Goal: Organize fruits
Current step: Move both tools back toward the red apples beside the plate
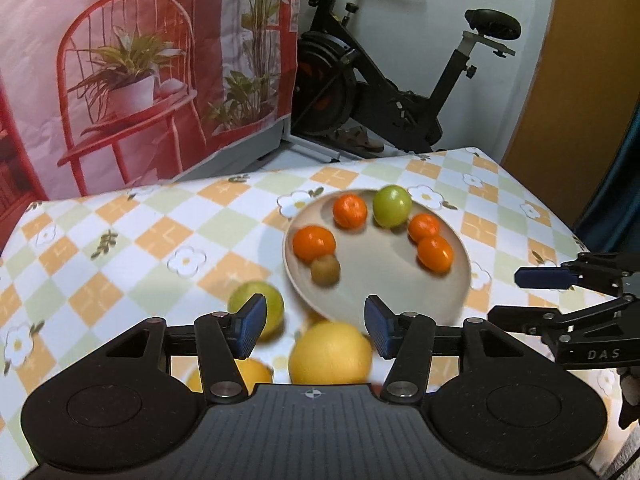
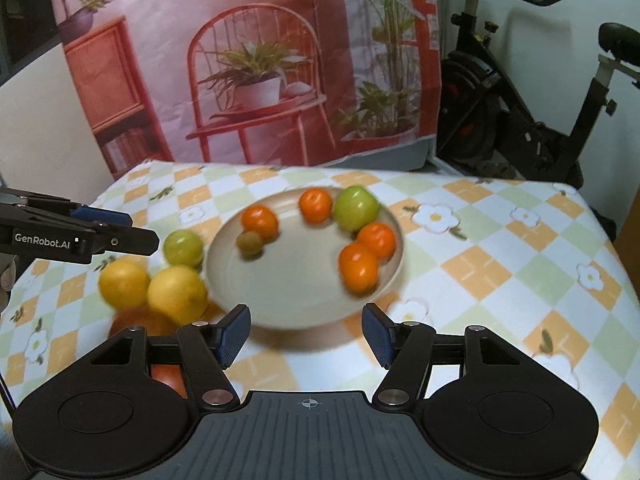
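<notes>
Fruits partly sorted, by my reading. Left wrist view: plate point(image 1: 456, 280) at centre right carries four oranges, one green apple point(image 1: 392, 205) and a kiwi point(image 1: 325, 269); a second green apple point(image 1: 276, 300) and lemon point(image 1: 330, 354) lie loose on the tablecloth point(image 1: 120, 240) lower centre. Left gripper point(image 1: 315, 328) spread open, empty, over the lemon. Right wrist view: two lemons and a reddish fruit point(image 2: 138, 320) wait at lower left; right gripper point(image 2: 306, 332) open, empty. Fruits roundish, blurred; no clear long axis.
</notes>
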The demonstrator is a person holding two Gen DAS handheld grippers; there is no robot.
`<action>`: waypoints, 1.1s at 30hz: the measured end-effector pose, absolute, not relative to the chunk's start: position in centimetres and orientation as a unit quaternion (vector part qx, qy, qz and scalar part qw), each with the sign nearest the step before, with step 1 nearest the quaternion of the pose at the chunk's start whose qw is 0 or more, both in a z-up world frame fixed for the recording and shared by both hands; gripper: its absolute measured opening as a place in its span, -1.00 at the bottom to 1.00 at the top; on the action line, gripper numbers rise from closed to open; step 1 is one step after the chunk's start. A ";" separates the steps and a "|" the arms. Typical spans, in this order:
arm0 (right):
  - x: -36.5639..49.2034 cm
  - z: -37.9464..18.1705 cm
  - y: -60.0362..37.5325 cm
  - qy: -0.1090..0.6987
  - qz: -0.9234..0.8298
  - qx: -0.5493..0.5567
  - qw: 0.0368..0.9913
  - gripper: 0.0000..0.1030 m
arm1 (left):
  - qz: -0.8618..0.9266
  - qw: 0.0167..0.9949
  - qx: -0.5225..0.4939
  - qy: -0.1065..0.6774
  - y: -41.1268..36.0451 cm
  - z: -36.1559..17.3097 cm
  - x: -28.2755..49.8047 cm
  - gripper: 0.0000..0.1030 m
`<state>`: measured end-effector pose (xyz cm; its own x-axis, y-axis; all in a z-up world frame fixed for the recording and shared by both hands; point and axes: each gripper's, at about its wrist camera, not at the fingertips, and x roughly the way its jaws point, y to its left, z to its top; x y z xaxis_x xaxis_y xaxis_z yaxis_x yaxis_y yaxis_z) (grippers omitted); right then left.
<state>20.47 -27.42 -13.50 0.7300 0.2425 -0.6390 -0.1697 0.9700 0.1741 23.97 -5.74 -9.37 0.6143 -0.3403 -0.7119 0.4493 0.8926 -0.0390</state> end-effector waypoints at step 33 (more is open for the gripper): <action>16.2 -14.3 -21.8 0.372 0.175 0.001 0.912 0.49 | -0.225 0.897 0.040 0.378 -4.3 -10.4 18.9 0.10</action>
<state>16.24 -21.80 -14.34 0.6618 0.3206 -0.6777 -0.3185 0.9386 0.1329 18.91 -4.29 -10.40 0.6120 -0.3744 -0.6966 0.4342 0.8953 -0.0997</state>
